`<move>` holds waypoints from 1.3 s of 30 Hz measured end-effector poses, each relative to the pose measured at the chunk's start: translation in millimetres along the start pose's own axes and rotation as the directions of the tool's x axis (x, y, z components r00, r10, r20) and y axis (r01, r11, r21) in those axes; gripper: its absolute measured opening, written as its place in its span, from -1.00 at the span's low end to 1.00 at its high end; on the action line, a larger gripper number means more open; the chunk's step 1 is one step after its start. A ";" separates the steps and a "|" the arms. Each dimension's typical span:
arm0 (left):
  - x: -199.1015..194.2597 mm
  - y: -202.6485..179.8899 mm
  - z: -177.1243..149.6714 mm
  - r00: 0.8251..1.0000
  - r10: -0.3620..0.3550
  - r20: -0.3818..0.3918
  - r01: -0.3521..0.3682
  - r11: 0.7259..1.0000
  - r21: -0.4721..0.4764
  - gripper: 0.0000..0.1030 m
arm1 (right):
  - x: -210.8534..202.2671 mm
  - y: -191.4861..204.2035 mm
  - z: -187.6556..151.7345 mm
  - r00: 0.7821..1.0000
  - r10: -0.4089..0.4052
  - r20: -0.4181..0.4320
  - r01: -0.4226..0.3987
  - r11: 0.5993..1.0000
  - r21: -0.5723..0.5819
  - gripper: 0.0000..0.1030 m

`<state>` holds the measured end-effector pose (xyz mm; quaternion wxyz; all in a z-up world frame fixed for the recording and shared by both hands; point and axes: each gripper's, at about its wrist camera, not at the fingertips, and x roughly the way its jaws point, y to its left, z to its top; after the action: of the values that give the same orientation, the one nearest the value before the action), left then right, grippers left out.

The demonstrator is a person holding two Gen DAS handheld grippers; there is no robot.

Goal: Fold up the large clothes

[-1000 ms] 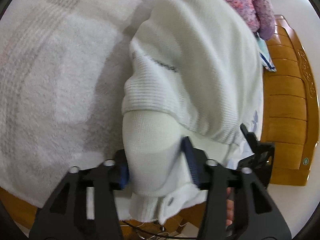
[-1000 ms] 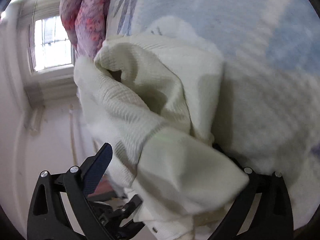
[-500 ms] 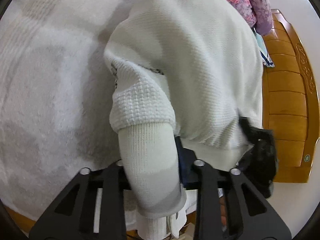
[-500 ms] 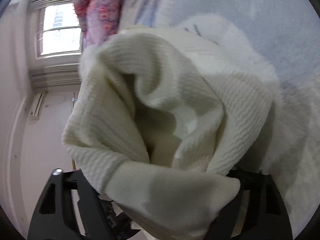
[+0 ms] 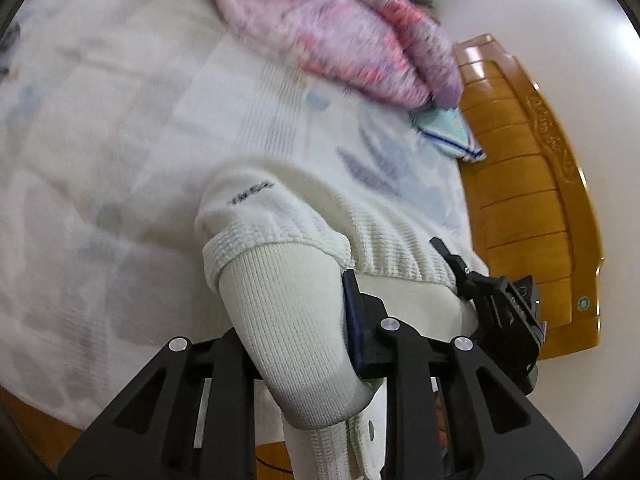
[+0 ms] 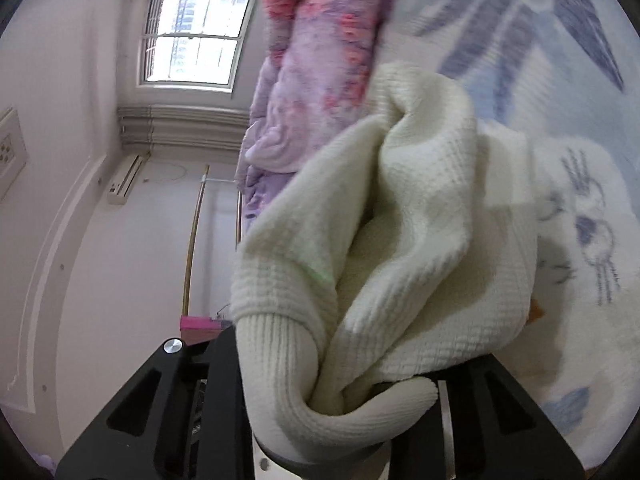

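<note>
A cream knit sweater [image 5: 280, 208] hangs bunched above the bed, gripped at its ribbed hem. In the left wrist view my left gripper [image 5: 292, 312] has the ribbed band between its jaws. They are still closing, and the blue pad [image 5: 352, 304] presses into the cloth. My right gripper [image 5: 496, 308] shows at the right, holding the same hem. In the right wrist view the sweater [image 6: 420, 200] is heaped over my right gripper [image 6: 344, 360]. Its jaws are closing on a roll of ribbed hem, which hides the pads.
Below lies a white bed sheet [image 5: 120, 120] with pale blue leaf prints. A pink and purple quilt [image 5: 340, 28] is piled at the far side, with a folded blue cloth [image 5: 448, 136] beside it. A wooden bed board [image 5: 528, 200] runs along the right. A window [image 6: 192, 36] and wall are to the left.
Both grippers have closed in on the sweater's ribbed hem and risen, lifting it off the bed. More of the sheet and quilt now show beneath and beyond it.
</note>
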<state>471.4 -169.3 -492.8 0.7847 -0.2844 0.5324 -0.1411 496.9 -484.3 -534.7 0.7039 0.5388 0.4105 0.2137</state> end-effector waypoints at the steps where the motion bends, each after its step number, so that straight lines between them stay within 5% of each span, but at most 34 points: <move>1: -10.1 -4.1 4.8 1.000 0.000 0.003 0.000 1.000 0.007 -0.59 | 1.9 12.2 0.4 1.000 0.004 -0.009 -0.004 1.000 -0.007 -0.49; 9: -118.7 6.7 25.3 0.995 0.005 0.095 -0.004 1.000 -0.014 -0.59 | 43.0 116.8 -22.6 0.989 0.047 -0.141 -0.064 0.992 -0.113 -0.49; 16: -193.7 67.8 60.9 0.977 0.058 0.206 -0.042 0.996 -0.079 -0.59 | 143.0 184.6 -53.8 0.964 0.078 -0.255 -0.123 0.979 -0.162 -0.49; 23: -266.6 182.6 116.3 0.968 0.076 0.240 -0.047 0.991 -0.124 -0.59 | 256.9 236.5 -114.3 0.946 0.055 -0.320 -0.125 0.972 -0.201 -0.49; 30: -349.1 291.6 214.7 0.954 0.108 0.279 -0.092 0.993 -0.071 -0.59 | 398.8 308.7 -173.6 0.947 0.112 -0.301 -0.182 0.960 -0.214 -0.49; 36: -429.2 374.1 292.1 0.900 0.074 0.429 -0.107 0.993 0.053 -0.58 | 499.9 369.3 -212.7 0.928 0.265 -0.262 -0.336 0.900 -0.278 -0.49; 39: -431.5 423.7 303.2 0.900 0.109 0.423 -0.153 0.986 0.072 -0.57 | 547.2 353.7 -246.0 0.937 0.235 -0.259 -0.302 0.917 -0.259 -0.49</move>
<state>544.8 485.0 -337.4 0.9017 -0.2305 0.3621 -0.0514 660.9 181.9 -414.8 0.6897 0.4519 0.3718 0.4264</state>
